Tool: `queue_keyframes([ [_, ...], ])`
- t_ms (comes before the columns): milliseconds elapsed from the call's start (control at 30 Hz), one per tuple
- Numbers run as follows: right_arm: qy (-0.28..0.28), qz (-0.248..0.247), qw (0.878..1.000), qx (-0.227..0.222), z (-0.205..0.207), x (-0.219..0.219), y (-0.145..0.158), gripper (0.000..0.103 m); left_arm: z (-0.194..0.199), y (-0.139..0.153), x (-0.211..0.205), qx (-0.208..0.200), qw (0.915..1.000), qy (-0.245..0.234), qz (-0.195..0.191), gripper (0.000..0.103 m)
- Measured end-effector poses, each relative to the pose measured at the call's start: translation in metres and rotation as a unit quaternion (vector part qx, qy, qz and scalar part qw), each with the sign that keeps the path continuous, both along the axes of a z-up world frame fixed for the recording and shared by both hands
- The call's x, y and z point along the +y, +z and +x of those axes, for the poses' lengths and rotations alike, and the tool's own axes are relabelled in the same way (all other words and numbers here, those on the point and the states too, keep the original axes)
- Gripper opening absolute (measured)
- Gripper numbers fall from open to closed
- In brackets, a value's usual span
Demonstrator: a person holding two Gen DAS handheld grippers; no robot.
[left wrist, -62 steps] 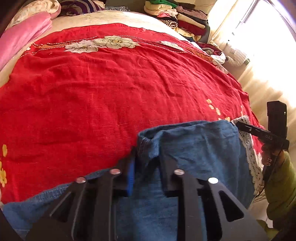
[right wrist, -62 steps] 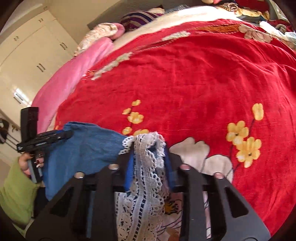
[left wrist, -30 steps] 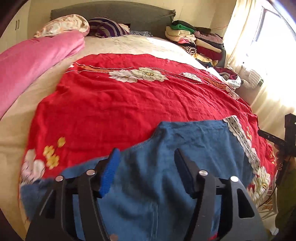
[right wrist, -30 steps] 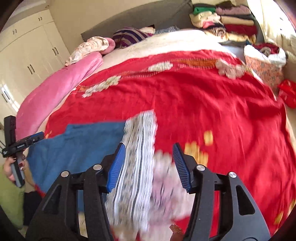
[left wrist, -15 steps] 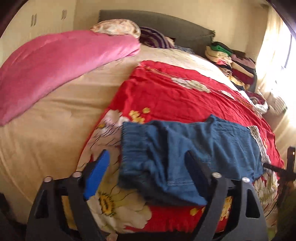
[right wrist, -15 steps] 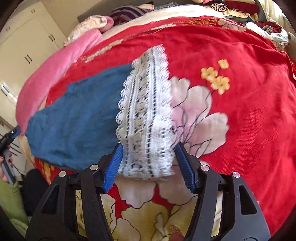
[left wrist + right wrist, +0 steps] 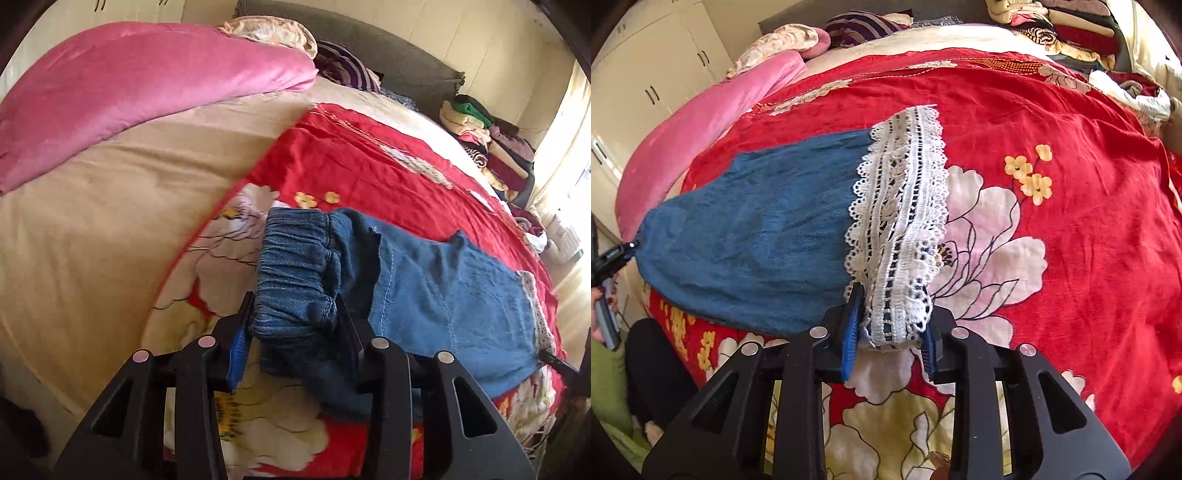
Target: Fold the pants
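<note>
Blue denim pants (image 7: 443, 295) with a white lace hem (image 7: 901, 206) lie folded lengthwise near the front edge of a red flowered bedspread (image 7: 369, 170). My left gripper (image 7: 295, 332) is shut on the gathered elastic waistband (image 7: 295, 266). My right gripper (image 7: 890, 332) is shut on the near end of the lace hem, and the blue denim (image 7: 757, 221) stretches away to the left. The left gripper (image 7: 613, 254) shows at the far left edge of the right wrist view.
A pink quilt (image 7: 129, 96) and pillows (image 7: 266, 33) lie at the left and head of the bed. A beige sheet (image 7: 92, 240) is bare on the left. Stacked folded clothes (image 7: 487, 140) sit at the far right by the curtain. Cream wardrobes (image 7: 646, 74) stand beyond.
Both grippers let go of the pants, opened, swung to the opposite ends, and have now closed: left on the waistband, right on the lace hem.
</note>
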State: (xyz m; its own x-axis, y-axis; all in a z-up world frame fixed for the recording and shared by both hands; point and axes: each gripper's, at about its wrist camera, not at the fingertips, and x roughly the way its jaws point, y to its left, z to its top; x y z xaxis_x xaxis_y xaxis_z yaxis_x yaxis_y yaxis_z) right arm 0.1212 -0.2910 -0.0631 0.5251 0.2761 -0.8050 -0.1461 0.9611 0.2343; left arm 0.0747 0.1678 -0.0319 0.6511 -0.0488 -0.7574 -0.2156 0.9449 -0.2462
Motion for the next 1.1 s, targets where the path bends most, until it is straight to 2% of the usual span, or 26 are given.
queue_keyframes([
  [100, -0.001, -0.013, 1.000, 0.009, 0.004, 0.004, -0.007, 0.021, 0.007, -0.011, -0.006, 0.013, 0.9997, -0.006, 0.019, 0.045],
  [200, -0.006, -0.010, 1.000, 0.013, 0.005, 0.003, -0.009, 0.025, 0.006, -0.011, -0.004, 0.015, 0.9997, 0.000, 0.017, 0.052],
  [267, -0.010, -0.014, 1.000, 0.013, 0.004, 0.000, -0.006, 0.034, 0.002, -0.003, -0.002, 0.008, 0.9999, 0.004, 0.014, 0.059],
  [367, -0.018, -0.018, 1.000, -0.003, -0.001, -0.005, 0.007, 0.035, -0.011, 0.022, -0.007, -0.021, 0.9989, 0.004, 0.042, 0.064],
  [400, -0.020, -0.019, 1.000, -0.009, -0.002, -0.007, 0.012, 0.035, -0.013, 0.027, -0.010, -0.028, 0.9985, 0.001, 0.047, 0.069],
  [433, -0.024, -0.022, 0.999, -0.023, -0.005, -0.009, 0.020, 0.038, -0.017, 0.036, -0.014, -0.041, 0.9977, -0.005, 0.054, 0.077],
  [467, -0.025, -0.025, 0.999, -0.031, -0.005, -0.010, 0.025, 0.043, -0.020, 0.042, -0.019, -0.049, 0.9972, -0.011, 0.056, 0.077],
  [600, -0.008, -0.028, 0.997, -0.072, -0.009, 0.002, 0.045, 0.046, -0.019, 0.062, -0.052, -0.068, 0.9941, -0.057, 0.063, 0.079],
  [633, 0.001, -0.027, 0.997, -0.076, -0.008, 0.007, 0.047, 0.048, -0.016, 0.065, -0.060, -0.070, 0.9932, -0.069, 0.063, 0.083],
  [767, 0.049, -0.029, 0.994, -0.090, -0.006, 0.039, 0.051, 0.053, 0.002, 0.065, -0.104, -0.060, 0.9871, -0.124, 0.081, 0.086],
  [867, 0.080, -0.021, 0.993, -0.088, 0.002, 0.066, 0.046, 0.054, 0.017, 0.056, -0.135, -0.047, 0.9804, -0.168, 0.092, 0.090],
  [1000, 0.106, -0.027, 0.991, -0.077, 0.009, 0.092, 0.037, 0.055, 0.040, 0.035, -0.178, -0.019, 0.9694, -0.222, 0.102, 0.090],
  [1100, 0.112, -0.025, 0.991, -0.069, 0.010, 0.099, 0.029, 0.055, 0.051, 0.021, -0.200, -0.002, 0.9634, -0.245, 0.109, 0.090],
])
